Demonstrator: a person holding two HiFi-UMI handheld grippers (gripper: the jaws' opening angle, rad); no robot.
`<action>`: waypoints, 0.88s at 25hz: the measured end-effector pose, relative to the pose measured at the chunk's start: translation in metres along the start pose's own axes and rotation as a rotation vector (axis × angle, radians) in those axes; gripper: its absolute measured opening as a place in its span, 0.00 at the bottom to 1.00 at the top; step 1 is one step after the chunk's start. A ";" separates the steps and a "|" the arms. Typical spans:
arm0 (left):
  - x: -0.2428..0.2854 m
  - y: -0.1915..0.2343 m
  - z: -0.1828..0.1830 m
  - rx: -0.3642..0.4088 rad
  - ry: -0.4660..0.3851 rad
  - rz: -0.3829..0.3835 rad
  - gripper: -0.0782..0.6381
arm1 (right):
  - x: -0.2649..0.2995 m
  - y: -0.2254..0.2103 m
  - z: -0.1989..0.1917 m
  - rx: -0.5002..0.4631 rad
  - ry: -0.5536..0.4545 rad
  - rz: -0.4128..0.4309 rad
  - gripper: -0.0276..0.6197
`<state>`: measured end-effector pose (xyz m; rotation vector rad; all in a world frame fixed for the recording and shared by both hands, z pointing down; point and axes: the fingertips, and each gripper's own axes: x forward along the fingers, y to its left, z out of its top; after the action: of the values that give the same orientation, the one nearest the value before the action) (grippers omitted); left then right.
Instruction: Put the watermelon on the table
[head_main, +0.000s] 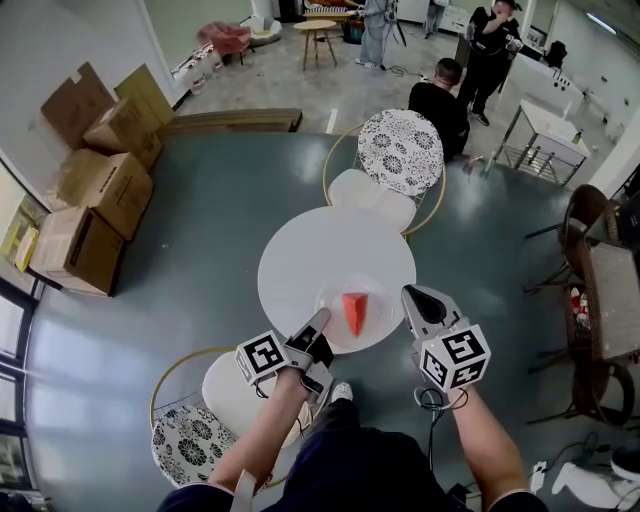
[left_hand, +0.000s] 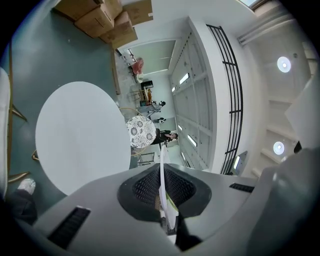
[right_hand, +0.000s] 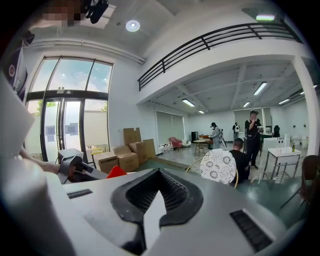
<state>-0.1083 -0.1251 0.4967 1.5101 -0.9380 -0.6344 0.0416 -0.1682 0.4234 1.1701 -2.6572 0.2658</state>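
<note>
A red wedge of watermelon (head_main: 355, 312) lies on a white plate (head_main: 336, 292) over the near edge of the round white table (head_main: 300, 255). My left gripper (head_main: 322, 318) is shut on the plate's left rim, and the plate (left_hand: 161, 167) shows edge-on as a thin white line between its jaws (left_hand: 162, 200). My right gripper (head_main: 408, 296) is shut on the right rim, a white sliver of plate (right_hand: 151, 216) pinched in it (right_hand: 150, 210). The watermelon (right_hand: 116, 172) peeks over that gripper's body, with the left gripper (right_hand: 75, 170) beyond. I cannot tell whether the plate rests on the table (left_hand: 80, 140).
A chair with a patterned cushion (head_main: 400, 150) stands at the table's far side, another (head_main: 190, 440) at the near left. Cardboard boxes (head_main: 100, 190) line the left wall. A dark wicker chair (head_main: 600, 290) is at the right. People (head_main: 440, 100) are farther back.
</note>
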 end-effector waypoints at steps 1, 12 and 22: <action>0.005 0.002 0.005 -0.001 0.008 0.000 0.13 | 0.007 -0.003 0.001 0.002 0.004 -0.006 0.05; 0.044 0.036 0.038 -0.018 0.059 0.026 0.13 | 0.058 -0.021 -0.001 0.001 0.039 -0.038 0.05; 0.072 0.055 0.050 -0.024 0.046 0.057 0.13 | 0.096 -0.039 -0.001 -0.023 0.045 -0.005 0.05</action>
<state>-0.1228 -0.2125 0.5509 1.4658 -0.9319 -0.5654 0.0078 -0.2616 0.4542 1.1501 -2.6118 0.2575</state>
